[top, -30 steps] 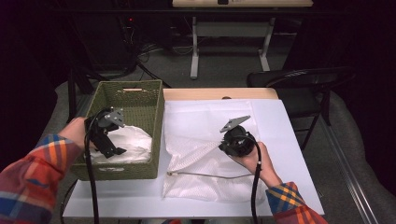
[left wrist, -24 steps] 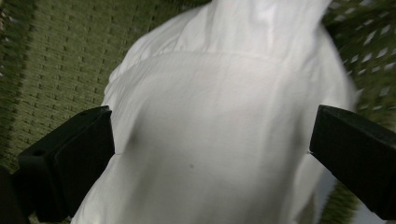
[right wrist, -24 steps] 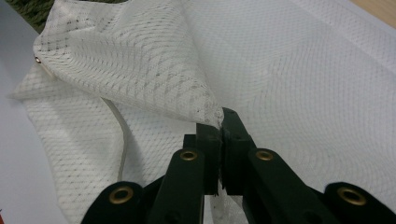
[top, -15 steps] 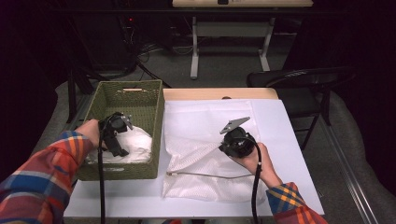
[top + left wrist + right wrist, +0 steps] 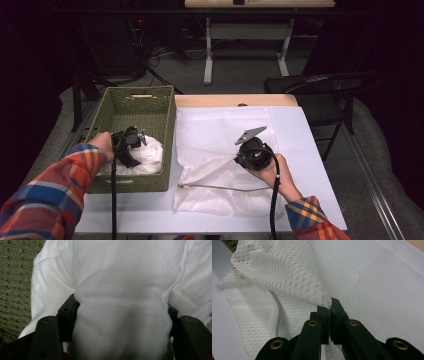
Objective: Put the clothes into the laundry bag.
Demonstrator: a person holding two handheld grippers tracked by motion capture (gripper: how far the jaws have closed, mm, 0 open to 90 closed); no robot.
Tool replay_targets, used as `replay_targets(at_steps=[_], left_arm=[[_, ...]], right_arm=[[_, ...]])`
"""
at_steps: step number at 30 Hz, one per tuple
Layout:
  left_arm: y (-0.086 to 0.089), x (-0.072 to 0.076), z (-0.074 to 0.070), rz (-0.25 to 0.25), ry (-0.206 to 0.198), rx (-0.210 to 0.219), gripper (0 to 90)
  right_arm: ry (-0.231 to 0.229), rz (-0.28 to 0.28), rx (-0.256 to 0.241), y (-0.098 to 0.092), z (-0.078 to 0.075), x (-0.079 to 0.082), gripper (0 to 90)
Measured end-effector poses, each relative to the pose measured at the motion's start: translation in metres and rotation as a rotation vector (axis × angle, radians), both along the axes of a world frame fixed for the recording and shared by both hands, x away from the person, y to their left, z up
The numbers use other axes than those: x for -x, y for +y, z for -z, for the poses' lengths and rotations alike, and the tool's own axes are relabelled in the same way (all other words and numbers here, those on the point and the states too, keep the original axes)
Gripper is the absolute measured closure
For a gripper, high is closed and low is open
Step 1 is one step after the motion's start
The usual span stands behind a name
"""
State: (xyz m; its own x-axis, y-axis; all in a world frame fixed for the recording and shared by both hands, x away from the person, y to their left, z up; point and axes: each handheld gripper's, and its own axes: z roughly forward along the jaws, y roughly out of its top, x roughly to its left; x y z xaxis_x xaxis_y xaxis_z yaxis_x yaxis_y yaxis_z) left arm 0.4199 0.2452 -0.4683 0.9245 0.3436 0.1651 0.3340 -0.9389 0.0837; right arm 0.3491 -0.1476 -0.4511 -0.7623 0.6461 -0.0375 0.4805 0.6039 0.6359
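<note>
A white cloth (image 5: 148,156) lies bunched in the green woven basket (image 5: 141,96) at the table's left. My left gripper (image 5: 132,146) is down in the basket, pressed into this cloth (image 5: 120,272). Its jaws stand wide apart, with a bulge of the cloth between them, so the left gripper (image 5: 122,312) is open. A white mesh bag (image 5: 220,172) is spread flat over the middle of the table. My right gripper (image 5: 237,159) is shut on the mesh bag's (image 5: 287,277) upper layer and holds it raised in a peak above the right gripper (image 5: 330,305).
The basket's woven floor (image 5: 15,270) shows left of the cloth. A thin cord or zip edge (image 5: 220,188) runs along the bag's near side. A black chair (image 5: 320,85) stands at the table's far right corner. A desk frame (image 5: 245,35) stands beyond.
My left gripper has moved right and down into the basket, onto the white cloth. The right gripper keeps its hold on the mesh bag and has not moved.
</note>
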Motion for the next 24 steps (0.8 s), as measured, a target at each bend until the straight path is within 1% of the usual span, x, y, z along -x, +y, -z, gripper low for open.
replay_targets(at_steps=[1,2,3,4,6,7,8,10,11,12,13,14,15,16,19,20,21,22,23,24], left_arm=[[0.001,0.0,-0.001,-0.012,-0.007,0.013,39.1],[0.003,0.0,-0.001,-0.027,-0.004,0.033,41.2],[0.005,0.0,-0.002,-0.045,-0.012,0.057,42.8],[0.008,0.0,-0.002,-0.065,-0.014,0.091,44.8],[0.013,-0.001,-0.003,-0.117,-0.018,0.133,46.9],[0.014,-0.001,-0.004,-0.132,-0.018,0.148,48.0],[0.015,-0.001,-0.005,-0.144,-0.022,0.149,48.9],[0.016,-0.002,-0.005,-0.19,-0.026,0.169,50.0],[0.016,-0.003,-0.006,-0.224,-0.04,0.181,50.1],[0.019,-0.004,-0.006,-0.257,-0.04,0.206,50.2],[0.022,-0.005,-0.006,-0.286,-0.04,0.244,50.0],[0.025,-0.005,-0.005,-0.304,-0.044,0.276,49.4],[0.028,-0.004,-0.003,-0.306,-0.044,0.296,48.1],[0.028,-0.002,-0.002,-0.3,-0.049,0.302,46.4],[0.029,0.001,-0.005,-0.28,-0.055,0.303,35.1],[0.029,0.001,-0.006,-0.263,-0.053,0.308,31.6],[0.03,0.001,-0.008,-0.264,-0.037,0.321,26.8],[0.032,0.0,-0.009,-0.265,-0.027,0.33,23.7],[0.032,0.001,-0.011,-0.256,-0.038,0.324,21.0],[0.033,0.001,-0.013,-0.254,-0.035,0.319,18.8]], right_arm=[[0.004,-0.001,-0.002,0.0,0.0,0.0,88.1],[0.006,-0.001,-0.002,0.0,0.0,0.0,88.1],[0.006,-0.001,-0.001,0.0,0.0,0.0,88.1],[0.011,0.002,0.002,0.0,0.0,0.0,88.1],[0.01,0.004,0.008,0.0,0.0,-0.001,88.1],[0.012,0.003,0.007,0.0,0.001,-0.001,88.1],[0.012,0.004,0.008,0.0,0.001,-0.001,88.1],[0.01,0.004,0.011,0.0,0.0,-0.002,88.1],[0.008,0.005,0.01,0.001,0.0,-0.002,88.1],[0.011,0.004,0.007,0.001,0.0,-0.002,88.1],[0.01,-0.001,0.011,0.001,0.0,-0.003,88.1],[0.013,0.001,0.015,0.001,0.0,-0.003,88.1],[0.019,0.0,0.013,0.001,0.001,-0.003,88.1],[0.023,0.002,0.012,0.001,0.002,-0.003,88.1],[0.025,-0.004,0.018,0.002,0.003,-0.004,88.1],[0.029,-0.002,0.019,0.003,0.003,-0.004,88.1],[0.03,-0.004,0.02,0.003,0.003,-0.004,88.1],[0.029,-0.002,0.02,0.003,0.003,-0.004,88.1],[0.031,-0.003,0.02,0.003,0.003,-0.004,88.1],[0.03,-0.007,0.018,0.002,0.004,-0.004,88.1]])
